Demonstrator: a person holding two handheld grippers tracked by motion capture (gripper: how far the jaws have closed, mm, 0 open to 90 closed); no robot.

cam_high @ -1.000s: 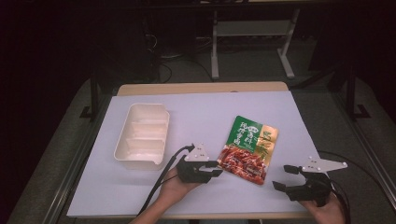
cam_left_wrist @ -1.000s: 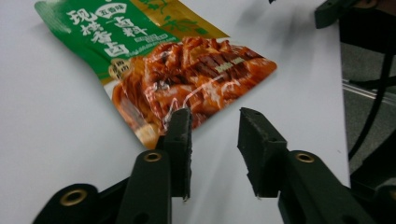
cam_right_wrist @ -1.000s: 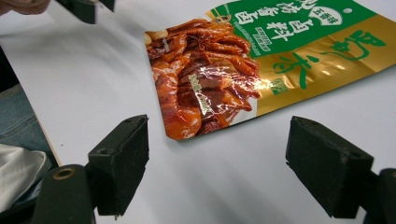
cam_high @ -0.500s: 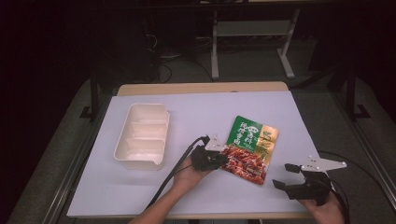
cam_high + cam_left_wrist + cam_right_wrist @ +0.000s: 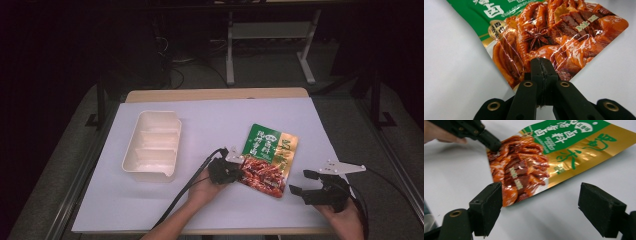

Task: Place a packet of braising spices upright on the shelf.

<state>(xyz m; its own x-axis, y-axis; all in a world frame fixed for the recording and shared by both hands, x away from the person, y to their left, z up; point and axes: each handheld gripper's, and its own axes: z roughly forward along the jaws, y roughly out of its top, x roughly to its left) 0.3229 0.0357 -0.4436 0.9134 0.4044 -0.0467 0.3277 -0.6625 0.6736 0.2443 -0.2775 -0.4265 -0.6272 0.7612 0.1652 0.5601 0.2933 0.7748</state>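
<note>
Overhead arrangement at a white-covered table (image 5: 215, 120). A flat snack pouch (image 5: 267, 157), printed green and gold at its far end and showing reddish-brown braised food at its near end, is lying near the middle of the table, slightly right of centre. A cream divided tray (image 5: 152, 145) is standing well apart from the pouch, to its left, with its compartments lying one behind another.

The left gripper (image 5: 231, 171), held in the person's left hand (image 5: 202, 189), is reaching the near left edge of the pouch. In the left gripper view its black fingers (image 5: 541, 68) are lying pressed together, and the edge of the pouch is passing between them at the reddish printed zone, so the fingers are clamping on the pouch. A black cable (image 5: 182, 200) is trailing from this gripper toward the table's near edge.

The right gripper (image 5: 306, 186), held in the person's right hand (image 5: 345, 217), is hovering near the table's near right corner, just beside the pouch but apart from it. In the right gripper view its fingers (image 5: 486, 205) are standing wide apart, framing the near corner of the pouch without touching it, and the left gripper is appearing at the upper left of that view, gripping the pouch edge.
</note>
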